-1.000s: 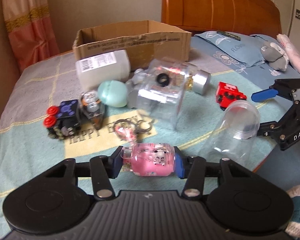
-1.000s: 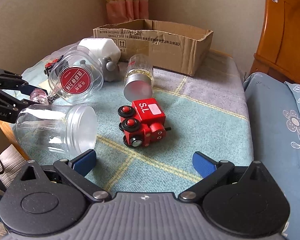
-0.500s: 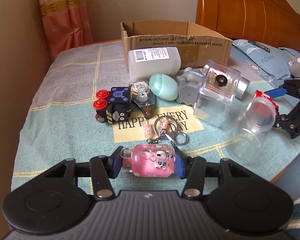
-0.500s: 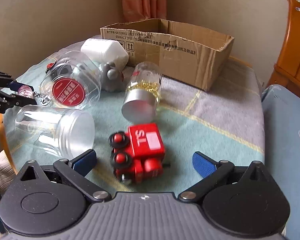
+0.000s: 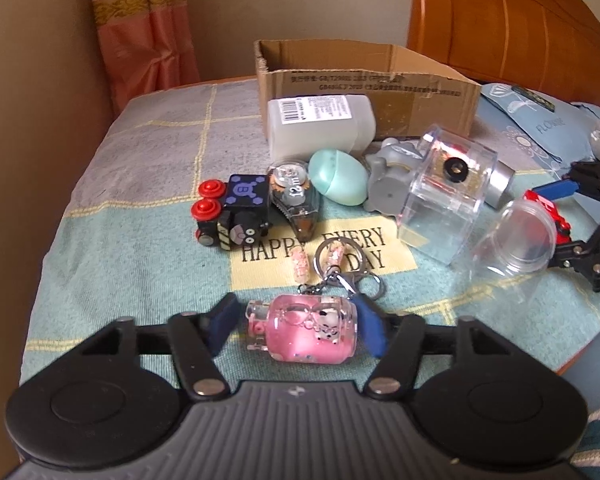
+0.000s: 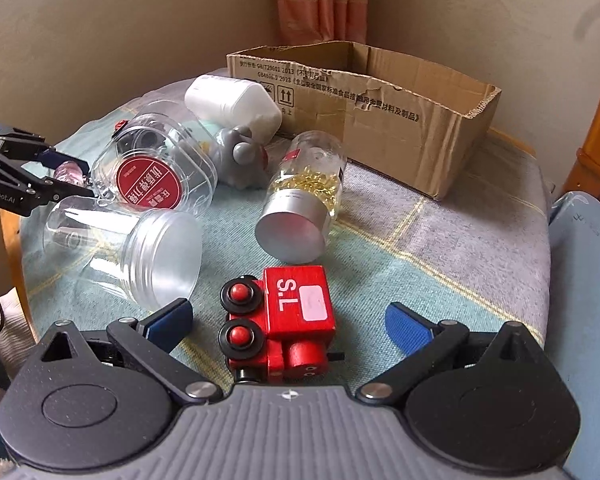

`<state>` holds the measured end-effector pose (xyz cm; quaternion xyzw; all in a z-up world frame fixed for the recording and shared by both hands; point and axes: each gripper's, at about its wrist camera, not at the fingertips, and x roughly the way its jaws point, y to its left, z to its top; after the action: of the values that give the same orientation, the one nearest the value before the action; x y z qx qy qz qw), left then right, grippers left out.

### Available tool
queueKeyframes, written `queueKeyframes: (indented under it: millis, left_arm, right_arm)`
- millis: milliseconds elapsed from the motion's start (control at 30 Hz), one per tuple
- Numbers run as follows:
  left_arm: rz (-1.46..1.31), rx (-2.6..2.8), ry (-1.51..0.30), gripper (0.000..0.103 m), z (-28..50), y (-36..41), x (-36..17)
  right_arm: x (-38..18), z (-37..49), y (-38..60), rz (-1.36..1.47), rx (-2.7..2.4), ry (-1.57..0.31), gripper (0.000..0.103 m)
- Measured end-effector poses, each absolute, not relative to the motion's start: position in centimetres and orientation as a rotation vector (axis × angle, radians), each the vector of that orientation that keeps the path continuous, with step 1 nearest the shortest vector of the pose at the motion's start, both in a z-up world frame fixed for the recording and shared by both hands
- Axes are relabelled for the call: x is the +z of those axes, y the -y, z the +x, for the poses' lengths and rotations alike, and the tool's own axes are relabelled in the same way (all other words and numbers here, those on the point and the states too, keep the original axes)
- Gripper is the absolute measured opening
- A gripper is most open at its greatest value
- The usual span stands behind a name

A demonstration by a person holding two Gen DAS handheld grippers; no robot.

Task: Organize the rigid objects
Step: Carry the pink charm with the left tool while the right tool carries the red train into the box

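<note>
A pink liquid-filled keychain bottle [image 5: 304, 332] lies on the cloth between the fingers of my left gripper [image 5: 296, 316]. Its jaws are opening: the left pad [image 5: 224, 316] stands clear of the bottle, and the right pad is at its end. The bottle's rings and charms [image 5: 340, 268] trail ahead of it. My right gripper [image 6: 288, 316] is open around a red toy train [image 6: 296, 312] marked S.L, with both pads apart from it. An open cardboard box [image 6: 400, 120] stands at the back of the table.
On the cloth lie two clear jars [image 6: 132, 248] [image 5: 444, 208], a pin jar [image 6: 300, 208], a white bottle [image 5: 320, 124], a mint egg [image 5: 338, 182], a black toy train [image 5: 236, 216], a tape dispenser [image 5: 296, 204] and a grey toy [image 6: 240, 156]. A bed adjoins the table.
My left gripper's jaws have parted from the pink bottle, which they held before. My right gripper has moved up to the red train, which now lies between its fingers.
</note>
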<state>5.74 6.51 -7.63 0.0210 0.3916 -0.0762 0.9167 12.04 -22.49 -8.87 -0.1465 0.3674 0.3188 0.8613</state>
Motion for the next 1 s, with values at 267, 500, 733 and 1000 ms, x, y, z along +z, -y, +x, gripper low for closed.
queueKeyframes:
  millis: [267, 500, 733, 1000]
  left_arm:
    - [0.039, -0.123, -0.806, 0.073, 5.6, -6.0, -7.8]
    - [0.038, -0.119, -0.818, 0.071, 5.4, -5.7, -7.6]
    - [0.048, -0.139, -0.820, 0.052, 5.2, -5.6, -7.4]
    - [0.054, -0.171, -0.853, 0.050, 5.3, -6.0, -6.9]
  right_arm:
    - [-8.7, 12.0, 22.3, -0.333, 0.691, -0.793, 0.103]
    - [-8.1, 11.5, 22.0, -0.355, 0.728, -0.792, 0.083]
    - [-7.5, 11.4, 22.0, -0.371, 0.737, -0.795, 0.059]
    - [-7.1, 11.1, 22.0, -0.376, 0.691, -0.816, 0.055]
